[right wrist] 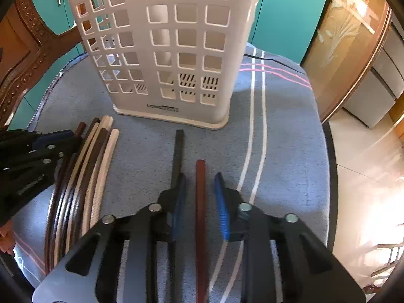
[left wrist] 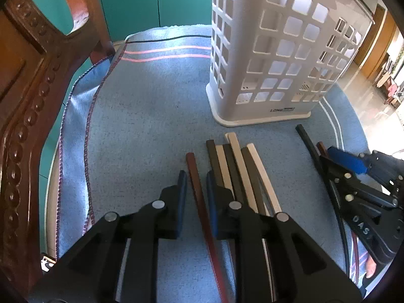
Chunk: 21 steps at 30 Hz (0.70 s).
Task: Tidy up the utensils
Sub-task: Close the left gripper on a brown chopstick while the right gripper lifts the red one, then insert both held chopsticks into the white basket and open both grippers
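Observation:
Long chopsticks lie on a blue cloth (left wrist: 151,116) before a white perforated utensil holder (left wrist: 272,50), also in the right wrist view (right wrist: 171,45). My left gripper (left wrist: 197,176) is open, its jaws on either side of a reddish-brown chopstick (left wrist: 199,202). A bunch of dark and cream chopsticks (left wrist: 240,171) lies just right of it, seen also in the right wrist view (right wrist: 85,176). My right gripper (right wrist: 200,179) is open around another reddish-brown chopstick (right wrist: 200,202), with a black chopstick (right wrist: 178,151) by its left finger. The right gripper also shows in the left wrist view (left wrist: 353,166).
A carved wooden chair back (left wrist: 30,101) stands at the left. Teal cabinet doors (left wrist: 156,0) are behind. The cloth has white stripes (right wrist: 257,116) and pink stripes (left wrist: 171,53). The table edge (right wrist: 330,151) drops to a tiled floor on the right.

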### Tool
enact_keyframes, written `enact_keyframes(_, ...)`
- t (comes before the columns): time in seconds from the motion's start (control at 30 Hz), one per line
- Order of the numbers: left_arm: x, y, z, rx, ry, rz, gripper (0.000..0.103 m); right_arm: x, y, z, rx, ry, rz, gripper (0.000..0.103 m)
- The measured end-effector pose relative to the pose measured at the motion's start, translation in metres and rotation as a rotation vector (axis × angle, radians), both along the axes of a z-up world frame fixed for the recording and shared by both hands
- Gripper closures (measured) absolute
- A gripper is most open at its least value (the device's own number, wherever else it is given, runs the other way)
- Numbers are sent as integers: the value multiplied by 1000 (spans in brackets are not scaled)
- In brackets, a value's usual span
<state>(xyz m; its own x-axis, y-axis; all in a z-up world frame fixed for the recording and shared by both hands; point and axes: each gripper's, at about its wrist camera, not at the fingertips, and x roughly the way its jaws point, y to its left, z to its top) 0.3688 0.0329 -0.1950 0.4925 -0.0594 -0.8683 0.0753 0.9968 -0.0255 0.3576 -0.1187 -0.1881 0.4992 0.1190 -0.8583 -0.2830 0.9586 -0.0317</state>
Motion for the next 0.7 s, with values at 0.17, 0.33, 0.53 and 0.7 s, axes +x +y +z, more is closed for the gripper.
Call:
enact_keyframes(0.17,-13,6,17,-40,-56,27,96,-11,-11,21,107,-66,2,96)
enact_keyframes(0.33,-58,11,85,-116,-230,18,96,-47,-34,88,247,-198,0,96)
enact_keyframes(0.53,-101,9,155,-157,-382,-6,96,-95,-56,158,334,-324,21,96)
enact_keyframes(0.7,-121,9,211,-153,-504,-25,96,-113,-64,204,377,-416,35,96)
